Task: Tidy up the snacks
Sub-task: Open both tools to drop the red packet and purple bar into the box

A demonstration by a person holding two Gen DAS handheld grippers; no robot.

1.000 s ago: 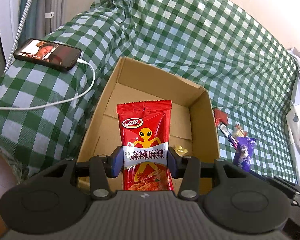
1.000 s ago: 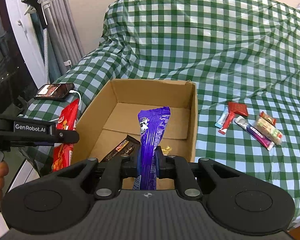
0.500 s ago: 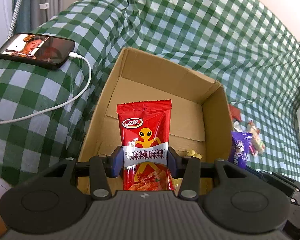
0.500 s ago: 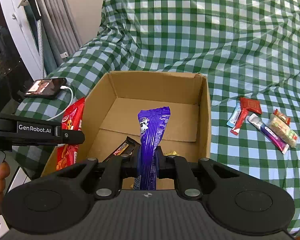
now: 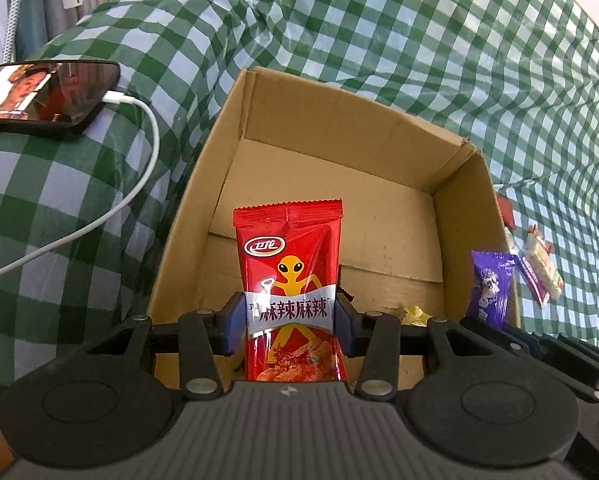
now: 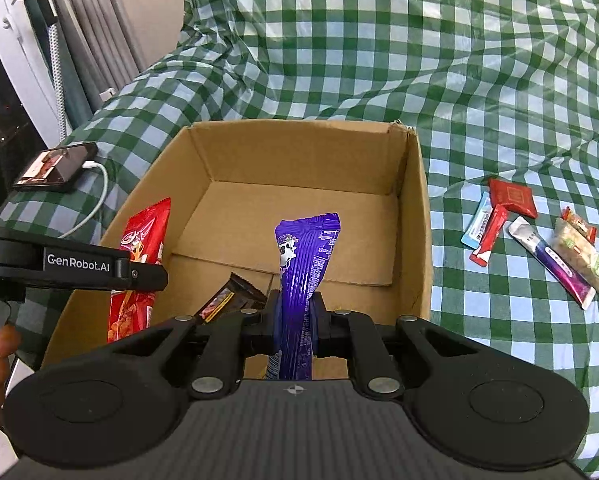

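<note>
1. Now left gripper (image 5: 290,322) clamped on red snack packet (image 5: 289,280), long axis upright along the fingers, hanging over near-left part of cardboard box (image 5: 465,216).
2. Right gripper (image 6: 295,320) pinched narrow on purple snack packet (image 6: 301,272), also upright, over box middle near front wall.
3. Both above box interior; likely release straight down next.
4. Loose snacks (image 6: 535,240) on checked cloth, right of box, nearer right gripper.

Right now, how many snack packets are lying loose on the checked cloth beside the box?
5, clustered right of the cardboard box: red square packet, blue-white stick, red stick, purple-white stick, pale bar. Others may be hidden.
</note>
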